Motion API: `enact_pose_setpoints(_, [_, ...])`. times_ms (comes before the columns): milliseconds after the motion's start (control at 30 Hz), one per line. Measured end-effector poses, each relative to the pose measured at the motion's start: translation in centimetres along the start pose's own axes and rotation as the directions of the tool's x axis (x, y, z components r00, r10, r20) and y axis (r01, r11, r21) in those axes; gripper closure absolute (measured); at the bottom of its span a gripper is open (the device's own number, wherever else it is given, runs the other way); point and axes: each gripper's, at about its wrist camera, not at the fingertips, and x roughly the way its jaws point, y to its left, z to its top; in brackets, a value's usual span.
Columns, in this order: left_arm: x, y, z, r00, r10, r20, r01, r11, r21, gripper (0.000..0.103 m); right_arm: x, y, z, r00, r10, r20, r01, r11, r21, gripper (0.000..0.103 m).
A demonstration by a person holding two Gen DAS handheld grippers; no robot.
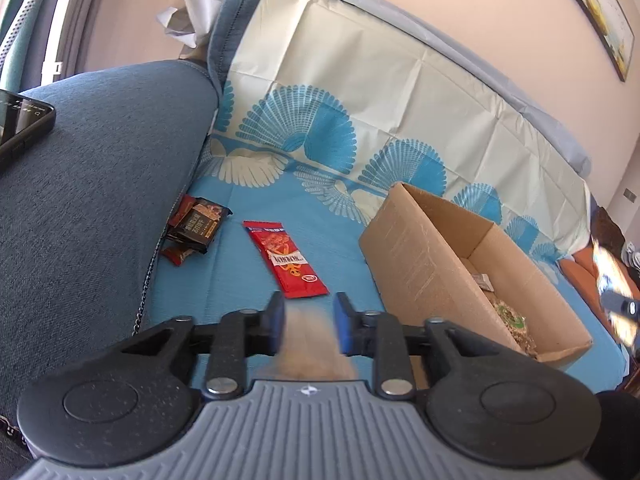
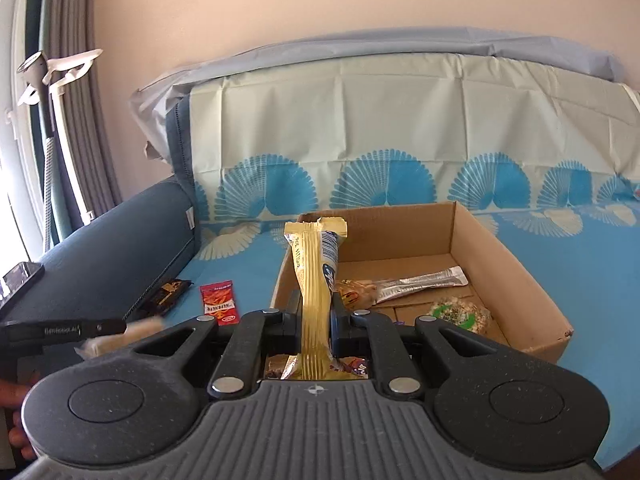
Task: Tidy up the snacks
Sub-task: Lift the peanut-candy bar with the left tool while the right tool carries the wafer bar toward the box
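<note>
yellow snack bar (image 2: 316, 292) stands upright, pinched in the right gripper (image 2: 316, 320) over the cardboard box (image 2: 516, 280). left gripper (image 1: 310, 320) sits narrow around a blurred tan packet (image 1: 310, 340); grip unclear. red packet (image 1: 286, 258) lies on the blue cover (image 1: 240, 320).

Right gripper (image 2: 316, 330) jaws clamped on a wrapper, left gripper (image 1: 310, 322) jaws narrowly parted around something blurred

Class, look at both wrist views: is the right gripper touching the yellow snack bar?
Touching. The right wrist view shows the right gripper with both jaws pressed against the yellow snack bar, which stands upright between them with no gap on either side.
</note>
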Motion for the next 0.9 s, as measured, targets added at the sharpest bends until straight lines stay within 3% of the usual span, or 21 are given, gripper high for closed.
enact_pose_setpoints(100, [0.7, -0.6, -0.3, 0.999, 0.005, -0.038, -0.003, 0.998, 0.057, 0.089, 0.2, -0.2, 1.7, 1.0, -0.005, 0.021, 0.004, 0.999, 0.044, 0.09])
enact_pose_setpoints(200, [2.2, -0.7, -0.7, 0.993, 0.021, -0.114, -0.01, 0.996, 0.091, 0.088, 0.8, 0.1, 2.9, 1.0, -0.017, 0.02, 0.016, 0.999, 0.037, 0.09])
enact_pose_setpoints(267, [3.1, -0.2, -0.8, 0.985, 0.02, -0.173, -0.005, 0.996, 0.084, 0.08, 1.5, 0.3, 3.4, 1.0, -0.015, 0.016, 0.014, 0.999, 0.037, 0.09])
enact_pose_setpoints(333, [3.9, 0.1, -1.0, 0.971, -0.004, -0.237, 0.024, 0.996, 0.081, 0.059, 1.9, 0.6, 3.5, 1.0, -0.01, 0.02, 0.009, 1.0, 0.019, 0.09])
enact_pose_setpoints(533, [4.5, 0.0, -1.6, 0.937, 0.019, -0.35, 0.017, 0.995, 0.1, 0.04, 2.3, 0.2, 2.0, 1.0, 0.0, 0.032, 0.001, 0.999, -0.036, 0.09])
enact_pose_setpoints(633, [5.0, -0.4, -2.4, 0.894, 0.046, -0.446, 0.0, 0.995, 0.103, 0.031, 2.5, -1.4, 0.7, 0.999, 0.002, 0.044, -0.001, 1.0, -0.016, 0.09])
enact_pose_setpoints(667, [5.2, -0.6, -2.7, 0.881, 0.05, -0.47, -0.002, 0.995, 0.102, 0.031, 2.7, -2.1, 0.0, 0.999, 0.002, 0.044, -0.002, 1.0, -0.003, 0.09])
enact_pose_setpoints(767, [5.7, -1.2, -3.3, 0.869, 0.124, -0.478, -0.059, 0.987, 0.149, 0.031, 2.8, -3.3, -0.2, 0.998, 0.017, 0.067, -0.017, 1.0, 0.011, 0.09])
enact_pose_setpoints(833, [6.8, -1.9, -3.8, 0.845, 0.147, -0.514, -0.053, 0.98, 0.192, 0.032, 2.8, -3.7, -0.4, 0.996, 0.028, 0.082, -0.027, 1.0, -0.01, 0.09])
enact_pose_setpoints(867, [7.2, -2.4, -4.2, 0.834, 0.168, -0.525, -0.056, 0.973, 0.222, 0.035, 2.9, -4.0, -0.6, 0.996, 0.033, 0.078, -0.033, 0.999, -0.009, 0.09])
enact_pose_setpoints(900, [7.4, -2.7, -4.4, 0.83, 0.197, -0.521, -0.072, 0.966, 0.25, 0.044, 2.9, -4.2, -0.8, 0.996, 0.041, 0.076, -0.041, 0.999, -0.009, 0.09])
